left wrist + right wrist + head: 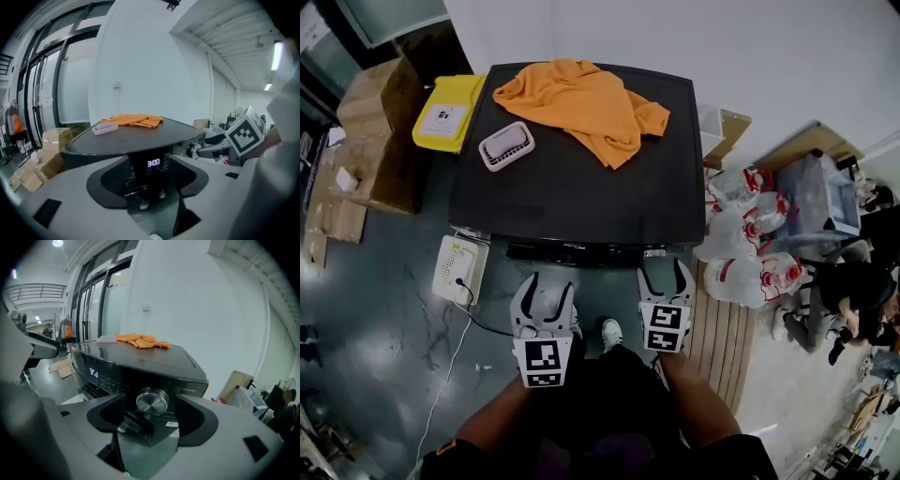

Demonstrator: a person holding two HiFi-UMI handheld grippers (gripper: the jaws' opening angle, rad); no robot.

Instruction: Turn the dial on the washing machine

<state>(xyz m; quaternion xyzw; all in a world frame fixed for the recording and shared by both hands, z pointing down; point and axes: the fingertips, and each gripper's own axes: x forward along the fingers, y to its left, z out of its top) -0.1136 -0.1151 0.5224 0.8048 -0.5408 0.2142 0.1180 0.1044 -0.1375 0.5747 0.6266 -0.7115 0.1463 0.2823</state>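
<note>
The black washing machine stands in front of me. Its round silver dial sits on the front panel in the right gripper view, straight ahead between the open jaws and a short way off. My right gripper is open and holds nothing. My left gripper is open too, facing the lit display that reads 3:00. In the left gripper view the dial shows at the panel's right, with the right gripper just before it.
An orange cloth and a small pink-white tray lie on the machine's top. A yellow box and cardboard boxes stand to the left. Plastic bags and a wooden pallet are on the right. A white power strip lies on the floor.
</note>
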